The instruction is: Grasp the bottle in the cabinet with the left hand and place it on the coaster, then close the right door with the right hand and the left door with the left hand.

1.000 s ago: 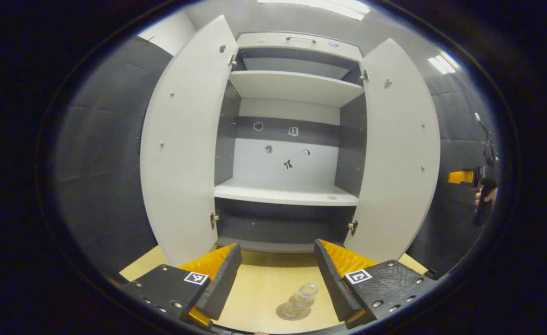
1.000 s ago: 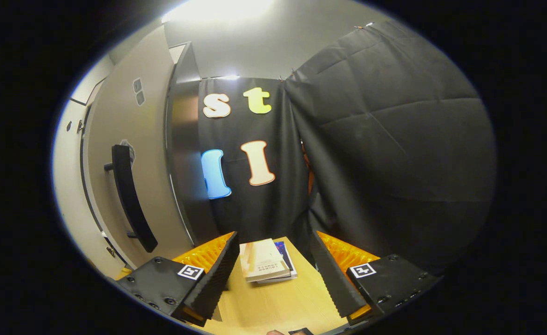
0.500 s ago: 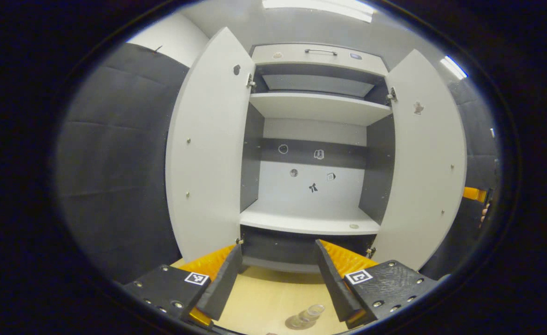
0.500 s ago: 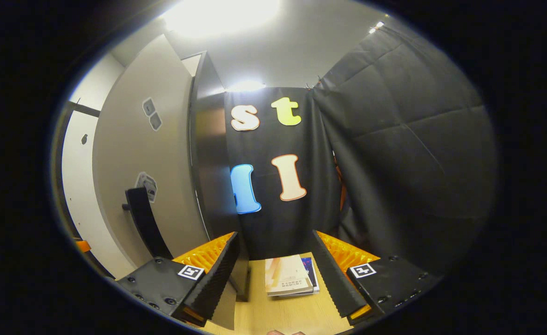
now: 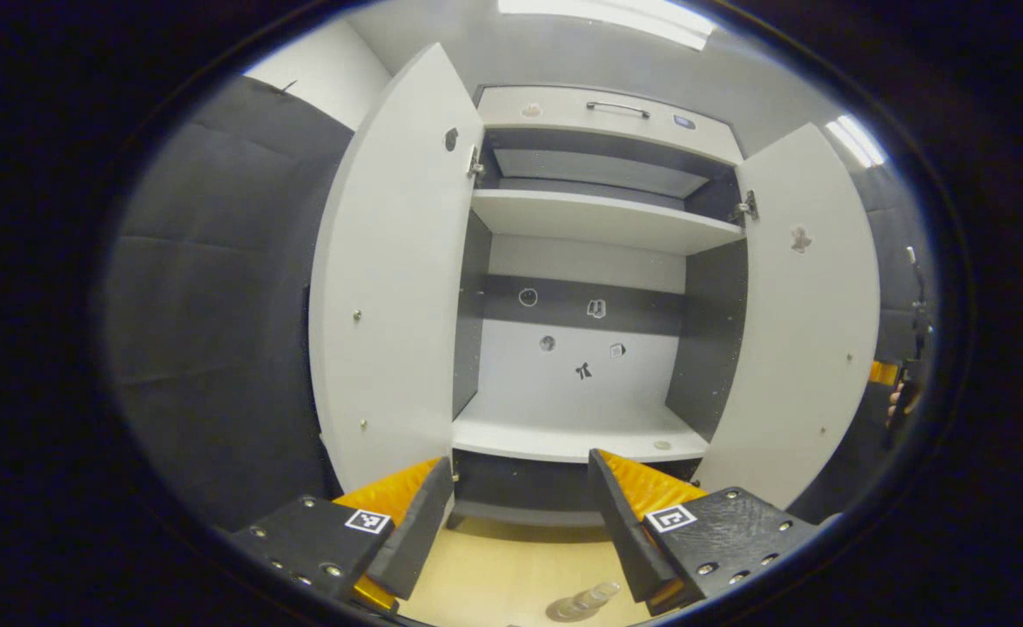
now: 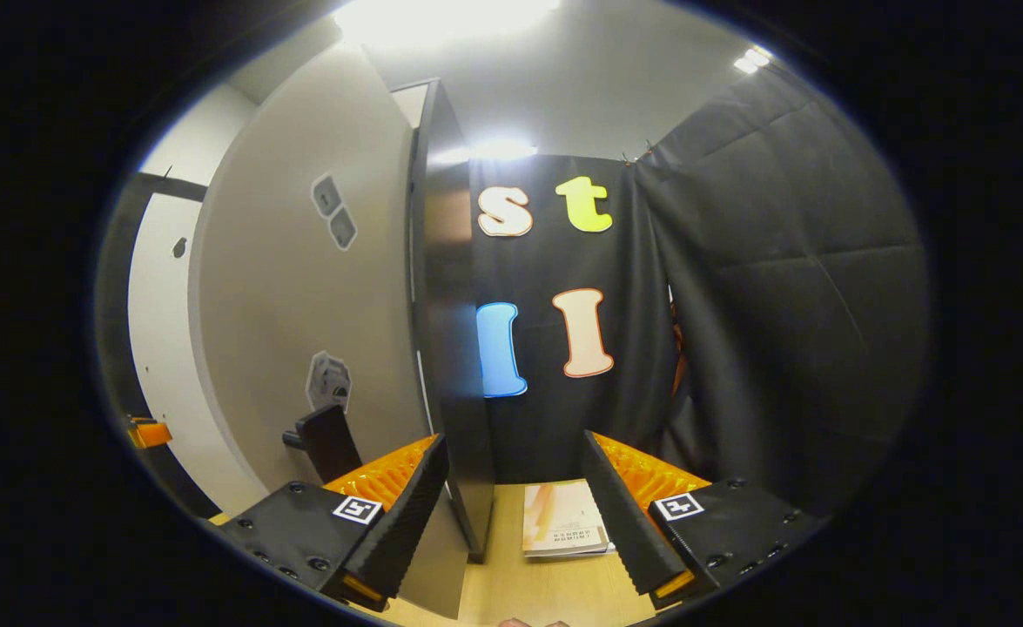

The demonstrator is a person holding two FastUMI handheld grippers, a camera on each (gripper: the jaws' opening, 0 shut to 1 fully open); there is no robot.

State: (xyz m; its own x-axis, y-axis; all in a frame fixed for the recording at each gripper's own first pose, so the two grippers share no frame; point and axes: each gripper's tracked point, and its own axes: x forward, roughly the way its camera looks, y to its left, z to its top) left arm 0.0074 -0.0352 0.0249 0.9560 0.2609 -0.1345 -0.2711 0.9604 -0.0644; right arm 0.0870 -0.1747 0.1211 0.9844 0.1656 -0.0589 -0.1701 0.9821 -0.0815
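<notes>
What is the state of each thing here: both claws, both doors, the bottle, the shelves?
Left claw: open, holding nothing.
Right claw: open, holding nothing, close to the right door's outer face.
Left door: wide open.
Right door: wide open.
Bottle: on the coaster, on the wooden table.
Cabinet shelves: bare.

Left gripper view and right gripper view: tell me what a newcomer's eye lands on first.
The cabinet stands wide open at centre of the left gripper view, its left door and right door swung out. At the bottom edge, the bottle stands on the wooden table. In the right gripper view, the right gripper hangs open beside the door's black handle.
</notes>
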